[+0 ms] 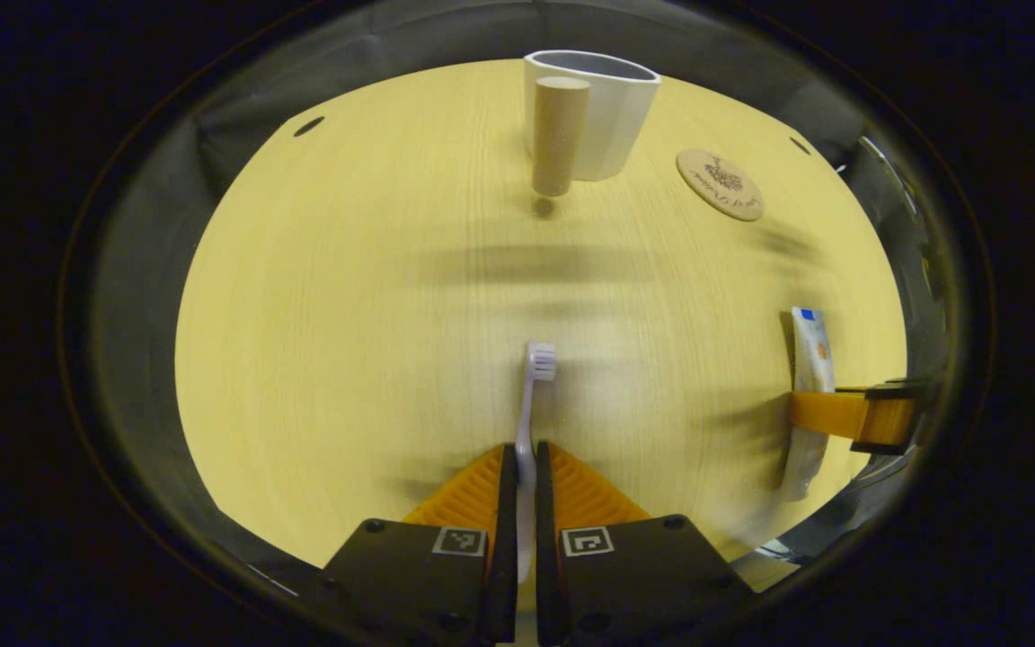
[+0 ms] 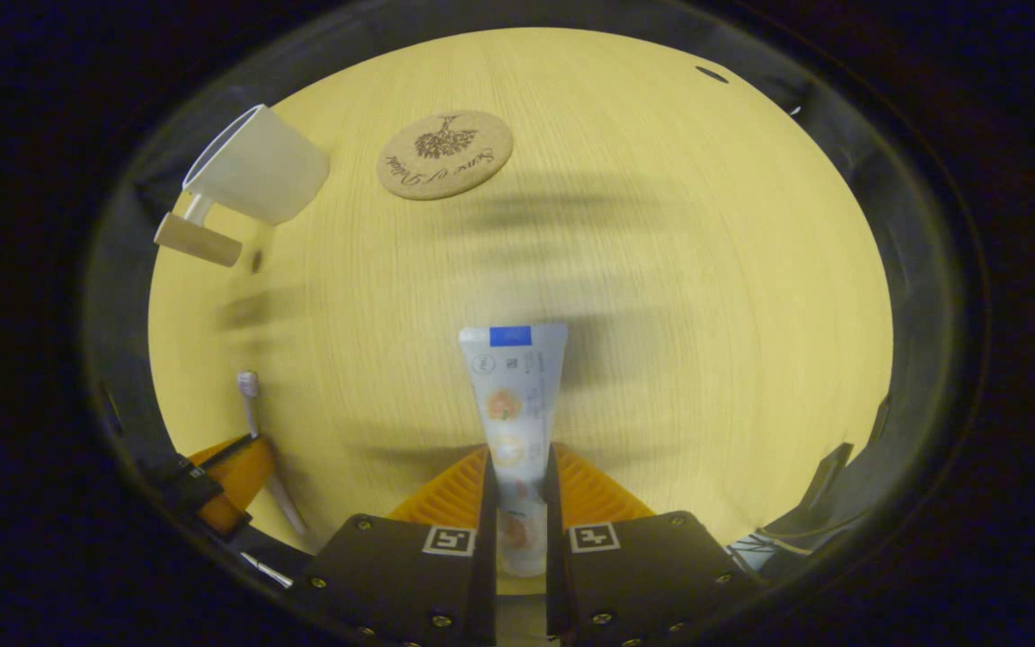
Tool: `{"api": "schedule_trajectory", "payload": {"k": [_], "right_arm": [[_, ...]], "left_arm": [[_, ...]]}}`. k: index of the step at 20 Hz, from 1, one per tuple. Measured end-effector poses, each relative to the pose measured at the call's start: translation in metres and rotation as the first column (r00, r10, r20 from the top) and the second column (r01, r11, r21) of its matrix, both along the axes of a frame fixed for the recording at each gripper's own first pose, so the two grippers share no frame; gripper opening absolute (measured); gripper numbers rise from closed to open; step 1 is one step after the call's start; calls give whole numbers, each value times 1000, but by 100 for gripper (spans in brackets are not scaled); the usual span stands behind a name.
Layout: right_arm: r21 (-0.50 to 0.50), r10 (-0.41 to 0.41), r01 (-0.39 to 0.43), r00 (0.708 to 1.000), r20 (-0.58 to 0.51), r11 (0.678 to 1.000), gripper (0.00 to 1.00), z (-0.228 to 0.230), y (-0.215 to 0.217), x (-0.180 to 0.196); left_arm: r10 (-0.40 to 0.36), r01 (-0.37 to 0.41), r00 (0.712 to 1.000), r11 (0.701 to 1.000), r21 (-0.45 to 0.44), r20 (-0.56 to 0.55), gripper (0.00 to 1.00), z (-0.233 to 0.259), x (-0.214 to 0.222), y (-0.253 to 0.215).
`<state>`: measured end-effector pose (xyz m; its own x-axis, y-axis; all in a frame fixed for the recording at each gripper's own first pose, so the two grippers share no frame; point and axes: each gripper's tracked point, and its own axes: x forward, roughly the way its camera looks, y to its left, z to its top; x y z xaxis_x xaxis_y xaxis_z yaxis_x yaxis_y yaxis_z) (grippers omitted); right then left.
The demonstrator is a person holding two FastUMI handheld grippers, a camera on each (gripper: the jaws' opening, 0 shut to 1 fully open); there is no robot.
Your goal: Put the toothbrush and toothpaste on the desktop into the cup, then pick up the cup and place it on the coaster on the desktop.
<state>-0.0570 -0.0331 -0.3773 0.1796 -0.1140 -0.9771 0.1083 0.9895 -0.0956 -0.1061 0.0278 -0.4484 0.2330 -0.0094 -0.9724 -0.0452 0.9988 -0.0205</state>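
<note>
The pale wooden tabletop (image 1: 347, 296) carries the white cup (image 1: 603, 112) with its wooden handle at the top centre of the left gripper view, the round coaster (image 1: 720, 184) just to its right. The right tongs (image 2: 517, 481) clamp the toothpaste (image 2: 513, 395) at lower centre of the right gripper view, its lower end hidden between the fingers. The left tongs (image 1: 525, 476) pinch the toothbrush (image 1: 535, 386), bristles blurred, handle end hidden.
</note>
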Motion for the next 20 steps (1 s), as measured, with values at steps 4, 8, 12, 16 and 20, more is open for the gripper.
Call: {"api": "schedule_trajectory", "payload": {"k": [4, 8, 12, 16, 20], "right_arm": [[9, 5, -5, 1000, -6, 1000, 23, 0, 2, -2], [11, 4, -4, 1000, 12, 1000, 23, 4, 0, -2], [22, -6, 5, 999, 49, 1000, 23, 19, -3, 2], [33, -15, 12, 996, 89, 999, 23, 36, -5, 8], [49, -17, 11, 991, 130, 999, 23, 53, -3, 16]], "left_arm": [[5, -5, 1000, 1000, -7, 12, 8, 0, 0, 0], [5, -4, 999, 999, -46, 37, 8, 0, 1, 0], [18, -13, 998, 996, -83, 61, 8, 7, -1, 1], [56, -43, 994, 990, -137, 89, 8, 28, 5, -1], [102, -74, 985, 979, -189, 140, 8, 60, 18, -1]]}}
